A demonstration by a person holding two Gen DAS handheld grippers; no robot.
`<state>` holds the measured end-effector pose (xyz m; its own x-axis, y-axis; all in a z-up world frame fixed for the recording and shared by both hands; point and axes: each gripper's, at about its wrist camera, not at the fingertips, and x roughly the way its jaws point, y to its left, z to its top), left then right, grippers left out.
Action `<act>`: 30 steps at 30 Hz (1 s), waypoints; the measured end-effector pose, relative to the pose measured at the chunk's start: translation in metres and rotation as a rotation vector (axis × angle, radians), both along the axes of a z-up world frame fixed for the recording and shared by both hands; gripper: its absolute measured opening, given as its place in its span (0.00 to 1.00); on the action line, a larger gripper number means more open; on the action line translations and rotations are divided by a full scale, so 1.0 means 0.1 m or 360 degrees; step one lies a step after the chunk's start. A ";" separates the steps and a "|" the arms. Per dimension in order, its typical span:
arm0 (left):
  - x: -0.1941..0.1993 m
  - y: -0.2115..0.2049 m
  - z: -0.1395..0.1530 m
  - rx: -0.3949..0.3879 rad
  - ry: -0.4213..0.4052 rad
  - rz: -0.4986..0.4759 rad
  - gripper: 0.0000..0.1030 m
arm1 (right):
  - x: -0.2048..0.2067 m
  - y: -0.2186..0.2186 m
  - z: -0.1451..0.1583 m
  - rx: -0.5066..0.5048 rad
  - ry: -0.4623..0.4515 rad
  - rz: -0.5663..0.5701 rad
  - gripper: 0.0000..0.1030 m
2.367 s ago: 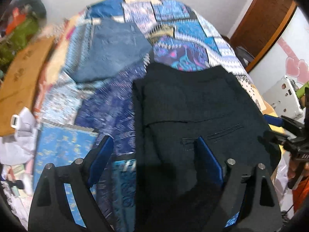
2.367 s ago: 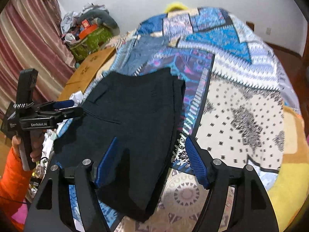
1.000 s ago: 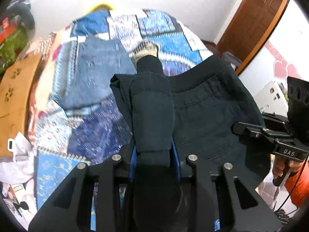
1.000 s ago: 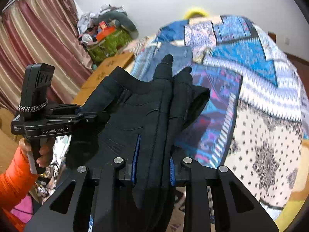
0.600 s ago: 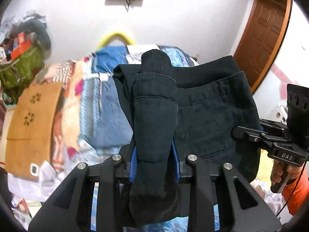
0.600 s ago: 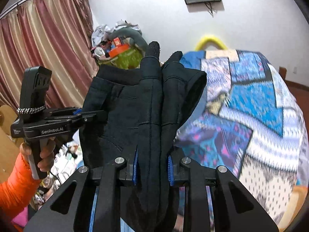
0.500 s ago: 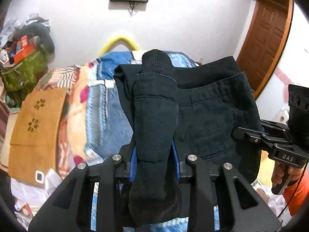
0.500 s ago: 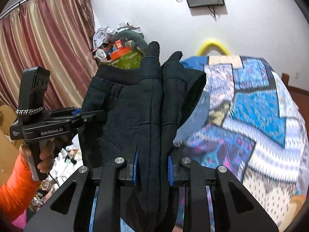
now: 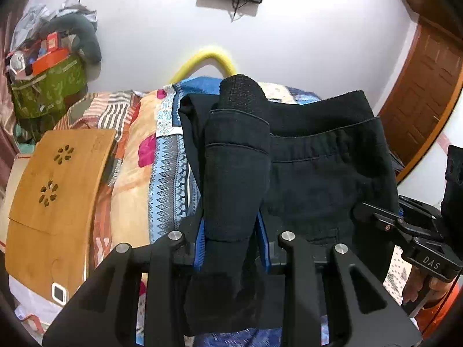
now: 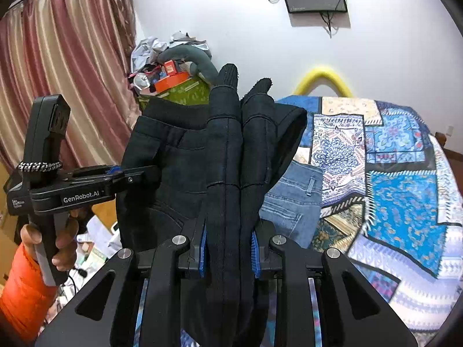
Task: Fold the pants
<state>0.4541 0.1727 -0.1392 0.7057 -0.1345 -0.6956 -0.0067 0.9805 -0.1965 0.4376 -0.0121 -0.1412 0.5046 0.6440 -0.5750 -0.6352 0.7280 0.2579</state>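
Observation:
The black pants (image 9: 318, 173) hang folded in the air above the bed, stretched between my two grippers. My left gripper (image 9: 231, 243) is shut on a thick bunch of the fabric at one end, blue pads pressing both sides. My right gripper (image 10: 228, 248) is shut on the stacked layers at the other end. In the left wrist view the right gripper (image 9: 376, 217) pinches the pants' right edge, a hand under it. In the right wrist view the left gripper (image 10: 136, 177) holds the pants (image 10: 179, 173) at their left edge, gripped by a hand in an orange sleeve.
Below lies a bed with a patchwork quilt (image 10: 405, 202), and folded blue jeans (image 10: 289, 202) rest on it. A wooden lap board (image 9: 58, 188) sits at the bed's left. A cluttered green bag (image 9: 49, 86) and a curtain (image 10: 58, 86) stand behind; a door (image 9: 428, 101) is at right.
Both grippers went from open over the flat pants to shut on them. They lifted the pants off the bed and carried them up and toward the bed's head.

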 end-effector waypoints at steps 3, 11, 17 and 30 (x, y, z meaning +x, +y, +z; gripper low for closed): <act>0.24 0.07 -0.26 -0.0012 0.0059 0.0013 0.29 | 0.19 0.09 -0.21 -0.0011 0.0064 -0.0018 0.20; 0.75 0.05 -0.98 0.0071 0.0185 0.0016 0.29 | 0.64 0.22 -0.82 -0.0091 0.0253 -0.0087 0.20; 1.07 0.09 -1.52 0.0037 0.0340 0.0049 0.29 | 0.93 0.33 -1.20 -0.0249 0.0389 -0.0125 0.20; 0.90 0.21 -1.56 0.0037 0.0436 0.0073 0.46 | 0.77 0.25 -1.21 -0.0454 0.0415 -0.0155 0.27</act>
<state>0.5441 0.1940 -0.2954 0.4959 -0.0884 -0.8639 -0.1009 0.9822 -0.1584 0.5149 0.0125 -0.2625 0.3686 0.3965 -0.8408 -0.4998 0.8472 0.1805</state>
